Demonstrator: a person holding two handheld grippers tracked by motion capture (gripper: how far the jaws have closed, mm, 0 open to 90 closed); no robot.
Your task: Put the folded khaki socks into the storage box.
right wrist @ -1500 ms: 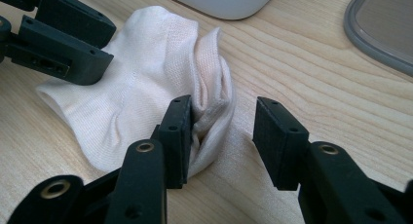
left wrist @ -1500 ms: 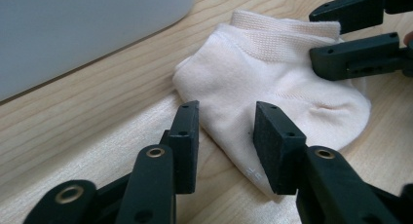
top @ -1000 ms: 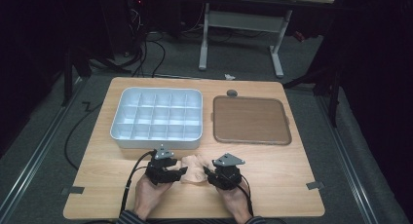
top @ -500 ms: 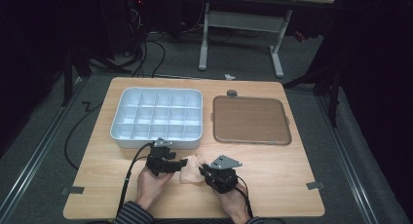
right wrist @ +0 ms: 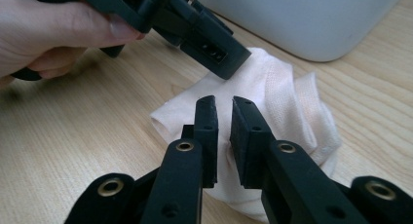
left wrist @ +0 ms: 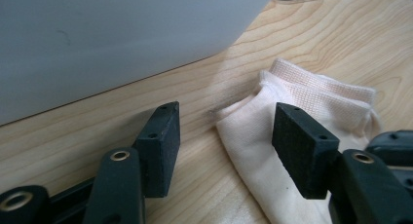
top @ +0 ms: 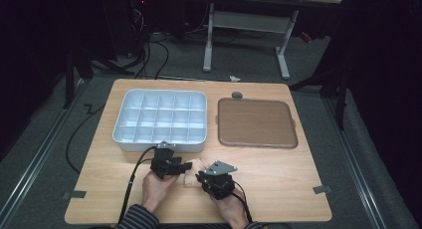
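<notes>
A pale cream sock lies crumpled on the wooden table near its front edge, between my two grippers. My left gripper points right at it and is open. Its jaws have just been closing a little, with the sock's edge between them and one pad over the cloth. My right gripper comes in from the other side. Its jaws have just been closing and now stand a narrow slit apart, pinching a fold of the sock. One left finger hangs just above.
A white compartment tray stands right behind the sock, its wall close in both gripper views. A brown flat tray sits to its right, with a small dark knob behind. Cables trail off the front left.
The right gripper has shifted left onto the sock and its jaws have narrowed. The left hand has edged toward the sock.
</notes>
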